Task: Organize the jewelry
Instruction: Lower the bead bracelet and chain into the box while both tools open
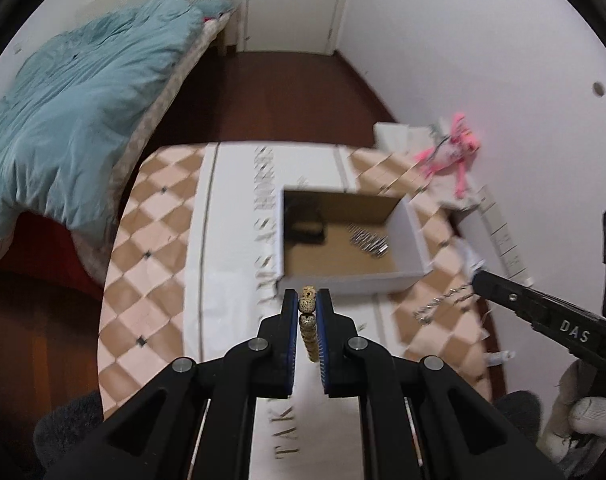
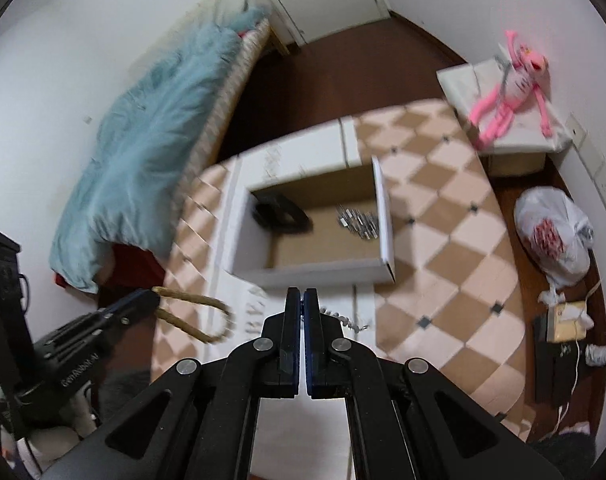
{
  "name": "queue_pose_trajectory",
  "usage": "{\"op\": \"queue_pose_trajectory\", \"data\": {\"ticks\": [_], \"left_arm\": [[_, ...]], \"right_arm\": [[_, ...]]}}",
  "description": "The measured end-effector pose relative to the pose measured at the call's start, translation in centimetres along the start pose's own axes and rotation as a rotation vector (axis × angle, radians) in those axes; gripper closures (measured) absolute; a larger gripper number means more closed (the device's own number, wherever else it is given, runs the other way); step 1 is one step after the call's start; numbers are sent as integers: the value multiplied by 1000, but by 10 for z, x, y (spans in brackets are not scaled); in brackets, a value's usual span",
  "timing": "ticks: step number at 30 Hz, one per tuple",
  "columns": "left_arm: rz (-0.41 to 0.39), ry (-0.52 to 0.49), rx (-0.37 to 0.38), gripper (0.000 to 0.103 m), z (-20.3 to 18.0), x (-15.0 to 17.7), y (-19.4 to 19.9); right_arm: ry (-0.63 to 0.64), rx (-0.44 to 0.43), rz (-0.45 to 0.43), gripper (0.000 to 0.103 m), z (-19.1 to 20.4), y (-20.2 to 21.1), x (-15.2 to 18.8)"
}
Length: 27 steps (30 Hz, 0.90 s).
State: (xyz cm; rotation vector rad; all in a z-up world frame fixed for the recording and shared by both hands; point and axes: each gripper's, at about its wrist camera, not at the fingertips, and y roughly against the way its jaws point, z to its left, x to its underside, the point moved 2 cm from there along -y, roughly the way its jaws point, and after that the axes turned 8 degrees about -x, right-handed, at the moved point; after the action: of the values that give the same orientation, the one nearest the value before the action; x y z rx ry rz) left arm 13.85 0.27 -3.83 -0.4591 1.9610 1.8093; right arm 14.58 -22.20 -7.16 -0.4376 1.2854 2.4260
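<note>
The left gripper (image 1: 307,300) is clamped on a speckled bead bracelet (image 1: 307,322) at lower centre of its view, just short of the white box (image 1: 343,280). The beads look light and hard on a floppy loop that dangles; pinching across one bead suits. The right gripper (image 2: 301,300) is pressed closed, holding nothing visible.

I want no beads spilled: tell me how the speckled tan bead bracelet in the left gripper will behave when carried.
The speckled tan bead bracelet probably hangs floppy: in the right wrist view its loop sags beside the left gripper. Round beads may slip between the pads. It looks light.
</note>
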Motion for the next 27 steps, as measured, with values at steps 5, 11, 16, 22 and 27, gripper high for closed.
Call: {"op": "queue_pose_trajectory", "data": {"ticks": [5, 11, 16, 22, 27], "left_arm": [[-44, -24, 50, 97, -13, -37, 16], [-19, -37, 66, 96, -21, -67, -5], [81, -32, 71, 96, -19, -70, -50], [189, -30, 83, 96, -23, -65, -91], [224, -13, 30, 95, -22, -69, -103]], "right_arm": [[36, -18, -24, 102, 16, 13, -37], [64, 13, 17, 102, 15, -9, -69], [44, 48, 94, 102, -3, -48, -79], [30, 73, 174, 102, -21, -85, -75], [29, 74, 237, 101, -26, -107, -73]]}}
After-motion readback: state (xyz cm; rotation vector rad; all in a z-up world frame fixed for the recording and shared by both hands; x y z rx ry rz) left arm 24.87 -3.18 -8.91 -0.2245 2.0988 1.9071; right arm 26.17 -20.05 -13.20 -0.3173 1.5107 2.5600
